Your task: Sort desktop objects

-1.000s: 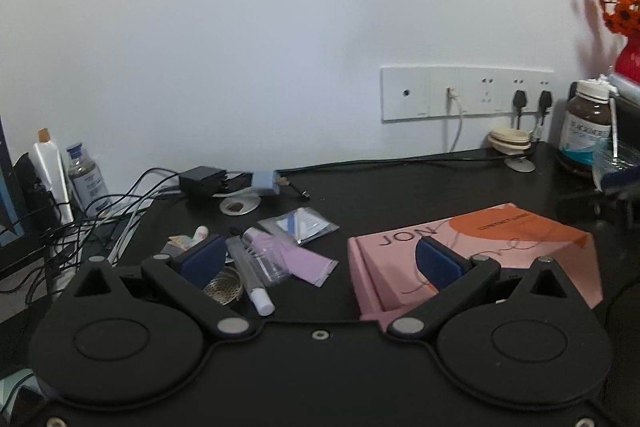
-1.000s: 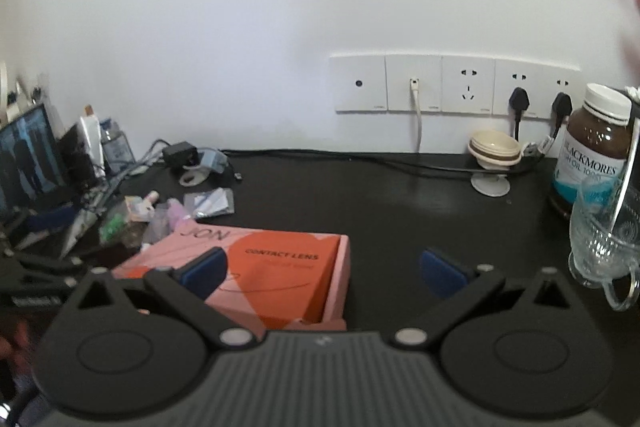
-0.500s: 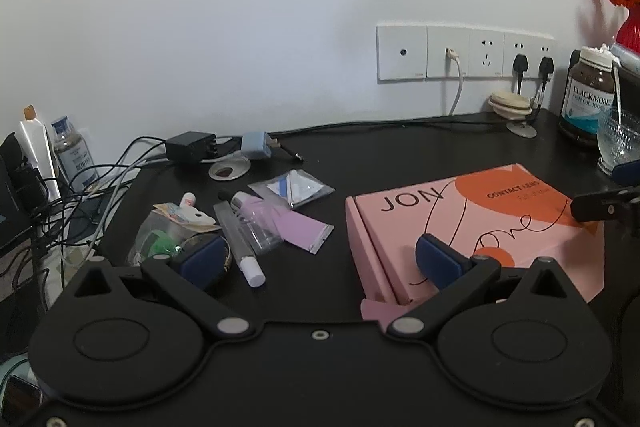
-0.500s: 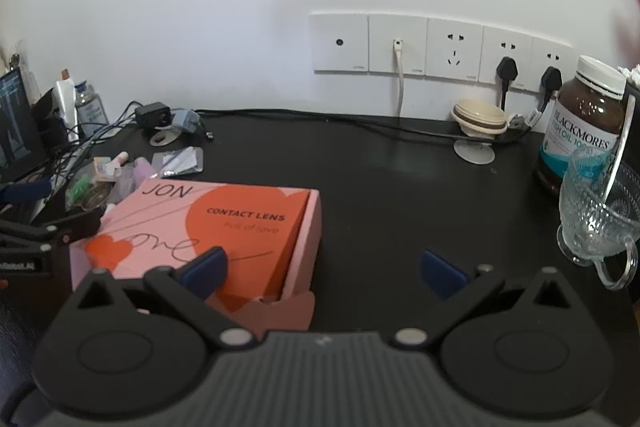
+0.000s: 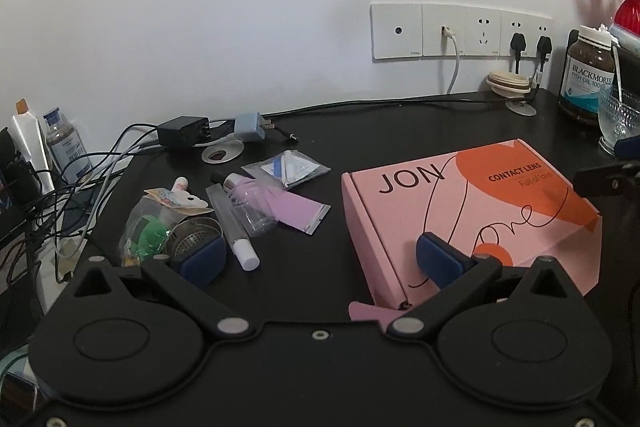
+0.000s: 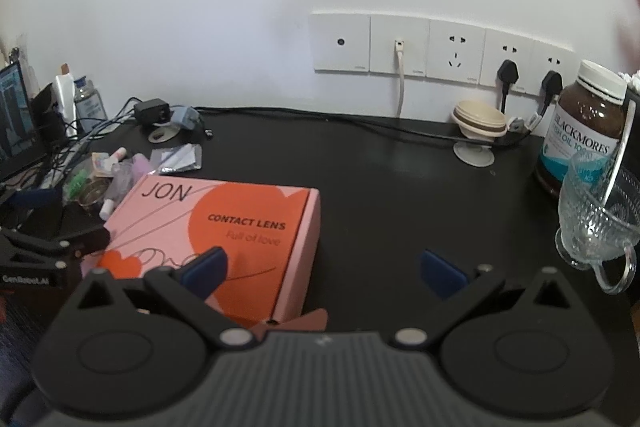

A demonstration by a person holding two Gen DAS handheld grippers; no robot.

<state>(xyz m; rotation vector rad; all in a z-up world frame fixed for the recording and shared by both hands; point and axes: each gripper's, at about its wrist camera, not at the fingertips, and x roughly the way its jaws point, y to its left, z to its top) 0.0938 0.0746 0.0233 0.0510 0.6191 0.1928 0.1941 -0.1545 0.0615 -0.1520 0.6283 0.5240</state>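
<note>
A pink and orange contact-lens box [image 5: 472, 211] lies closed on the black desk [image 5: 328, 267]. Left of it is a heap of small things: a green-filled bag [image 5: 146, 235], a metal strainer [image 5: 192, 231], a clear tube with a white cap [image 5: 236, 231], a purple sachet [image 5: 300, 209] and a foil sachet [image 5: 286, 167]. My left gripper [image 5: 320, 259] is open, its right finger over the box's near corner. My right gripper [image 6: 322, 269] is open too, its left finger over the box [image 6: 224, 227], nothing between its fingers.
A fish oil jar [image 6: 584, 135] and a glass cup with a spoon [image 6: 596, 223] stand at the right. A beige lidded stand [image 6: 478, 123], wall sockets [image 6: 432, 51] and cables run along the back. Chargers [image 5: 180, 131], bottles [image 5: 66, 147] and a screen [image 6: 16, 123] crowd the left.
Both grippers have risen and drawn back, so the box and the heap show more from above. Both stay open and nothing on the desk has moved.
</note>
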